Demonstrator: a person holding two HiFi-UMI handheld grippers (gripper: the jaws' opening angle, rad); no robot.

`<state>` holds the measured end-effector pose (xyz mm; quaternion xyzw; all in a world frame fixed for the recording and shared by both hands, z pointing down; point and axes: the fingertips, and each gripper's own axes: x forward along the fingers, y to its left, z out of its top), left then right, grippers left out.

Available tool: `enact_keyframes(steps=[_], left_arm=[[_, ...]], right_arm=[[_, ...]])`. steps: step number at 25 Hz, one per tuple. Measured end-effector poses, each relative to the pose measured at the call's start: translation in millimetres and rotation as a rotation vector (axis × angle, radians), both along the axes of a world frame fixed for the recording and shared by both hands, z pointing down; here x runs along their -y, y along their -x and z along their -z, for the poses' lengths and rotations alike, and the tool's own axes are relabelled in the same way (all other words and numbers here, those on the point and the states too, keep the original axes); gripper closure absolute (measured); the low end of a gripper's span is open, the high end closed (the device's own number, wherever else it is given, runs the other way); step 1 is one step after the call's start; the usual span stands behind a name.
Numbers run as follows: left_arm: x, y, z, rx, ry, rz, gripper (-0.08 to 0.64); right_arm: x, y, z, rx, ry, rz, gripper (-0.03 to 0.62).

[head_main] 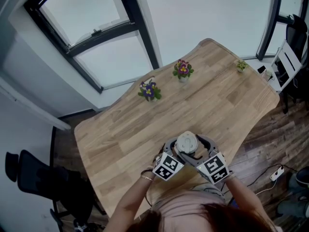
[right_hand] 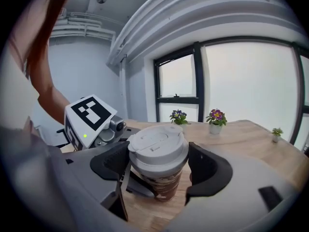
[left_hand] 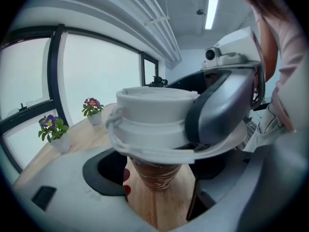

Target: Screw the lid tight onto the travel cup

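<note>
The travel cup (head_main: 186, 144) stands on the wooden table (head_main: 217, 100) near its front edge, directly below me. It has a brown patterned body (left_hand: 157, 173) and a white lid (right_hand: 157, 144) on top. My left gripper (left_hand: 157, 178) is low on the cup, its jaws closed against the brown body. My right gripper (right_hand: 159, 161) is higher up, with its dark pads (right_hand: 207, 163) pressed on both sides of the lid. In the head view both grippers (head_main: 187, 152) meet at the cup, their marker cubes toward me.
Three small flower pots stand along the far side of the table: blue-purple (head_main: 149, 90), pink (head_main: 183, 70) and a tiny green one (head_main: 241, 65). A black chair (head_main: 34, 178) stands on the floor at left, and a white power strip (head_main: 276, 173) lies at right.
</note>
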<state>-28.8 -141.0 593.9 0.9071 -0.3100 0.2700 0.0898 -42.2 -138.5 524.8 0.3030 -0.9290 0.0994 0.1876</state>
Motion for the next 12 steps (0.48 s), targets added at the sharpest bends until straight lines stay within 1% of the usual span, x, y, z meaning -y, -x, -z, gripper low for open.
enact_keyframes(steps=[2, 3, 5, 8, 10, 12], left_arm=[[0.6, -0.7, -0.2, -0.007, -0.005, 0.014, 0.19], [0.2, -0.9, -0.1, -0.009, -0.005, 0.003, 0.19], [-3.5, -1.5, 0.1, -0.002, 0.001, -0.063, 0.19], [-12.8, -2.7, -0.2, 0.024, 0.02, -0.182, 0.19], [-16.1, -3.9, -1.2, 0.038, 0.028, -0.218, 0.19], [-16.4, -5.2, -1.2, 0.046, 0.032, -0.223, 0.19]], right_arm=[[-0.5, -0.6, -1.4, 0.018, 0.027, -0.006, 0.225], [-1.9, -0.6, -1.9, 0.023, 0.051, 0.016, 0.225], [-6.3, -0.7, -0.4, 0.011, 0.081, 0.097, 0.225], [-11.3, -2.2, 2.4, -0.052, 0.073, 0.246, 0.225], [-13.7, -1.3, 1.6, -0.092, 0.073, 0.331, 0.225], [-14.5, 0.4, 0.9, -0.115, 0.064, 0.381, 0.225]])
